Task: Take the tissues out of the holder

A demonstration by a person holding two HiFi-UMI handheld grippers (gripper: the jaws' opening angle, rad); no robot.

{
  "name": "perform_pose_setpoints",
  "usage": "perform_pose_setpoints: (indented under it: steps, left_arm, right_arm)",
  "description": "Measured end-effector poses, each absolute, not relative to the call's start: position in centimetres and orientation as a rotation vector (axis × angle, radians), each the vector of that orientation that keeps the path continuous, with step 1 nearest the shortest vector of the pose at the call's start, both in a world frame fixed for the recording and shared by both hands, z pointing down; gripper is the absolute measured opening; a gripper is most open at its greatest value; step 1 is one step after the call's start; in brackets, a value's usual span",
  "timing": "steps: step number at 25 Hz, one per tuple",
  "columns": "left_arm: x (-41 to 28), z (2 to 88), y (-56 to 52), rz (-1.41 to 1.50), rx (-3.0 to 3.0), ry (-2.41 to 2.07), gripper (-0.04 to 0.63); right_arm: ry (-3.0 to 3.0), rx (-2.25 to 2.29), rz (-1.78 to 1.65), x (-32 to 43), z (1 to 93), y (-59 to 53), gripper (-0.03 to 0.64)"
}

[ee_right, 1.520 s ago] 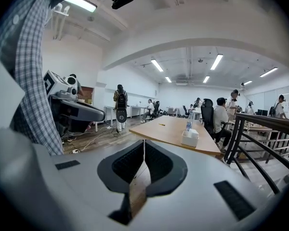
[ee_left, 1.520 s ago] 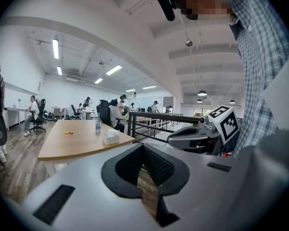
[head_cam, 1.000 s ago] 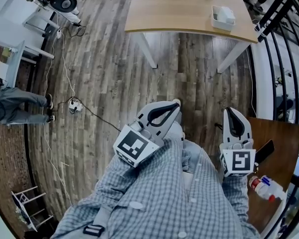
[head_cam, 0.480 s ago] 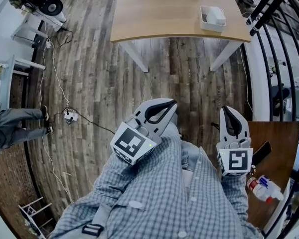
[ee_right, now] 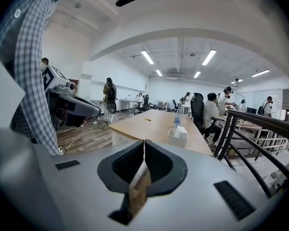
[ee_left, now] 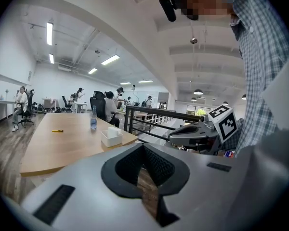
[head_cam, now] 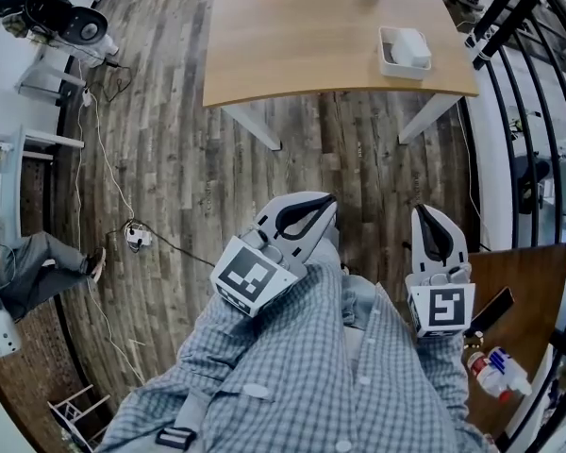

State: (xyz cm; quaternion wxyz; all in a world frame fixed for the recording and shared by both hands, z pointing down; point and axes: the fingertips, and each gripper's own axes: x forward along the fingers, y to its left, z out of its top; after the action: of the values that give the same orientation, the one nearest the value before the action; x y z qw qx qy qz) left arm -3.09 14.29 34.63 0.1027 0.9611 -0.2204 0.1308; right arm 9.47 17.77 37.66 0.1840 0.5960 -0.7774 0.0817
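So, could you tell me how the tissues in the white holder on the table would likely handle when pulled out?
The tissues look like a soft white wad, so they are probably floppy and very light. The holder is a small open tray on the table, so it may slide or lift with them.

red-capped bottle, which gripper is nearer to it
Right. The right gripper is close on the red-capped bottle's left; the left gripper is across the person's body, much farther left.

Ceiling strip lights (ee_right: 147, 57) give bright, even light with faint shadows. Every view bends strongly toward dark, vignetted edges. The right gripper (ee_right: 144, 142) shell looks soft close up; the far table (ee_right: 154, 123) stays sharp.
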Motion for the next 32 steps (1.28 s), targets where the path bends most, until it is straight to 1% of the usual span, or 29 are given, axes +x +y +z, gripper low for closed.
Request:
perform_pose_setpoints:
  steps: [19, 32]
  left_arm:
    - [-2.5, 34.0, 2.3, 0.341, 2.901, -0.528, 0.000]
    - [-3.9, 33.8, -1.1, 0.291, 2.919, -0.519, 0.000]
  right_arm:
    - [-2.127, 1.759, 0.192, 8.9, 36.6, 6.3, 0.017]
    - [-2.100, 1.803, 0.182, 7.7, 36.0, 3.4, 0.017]
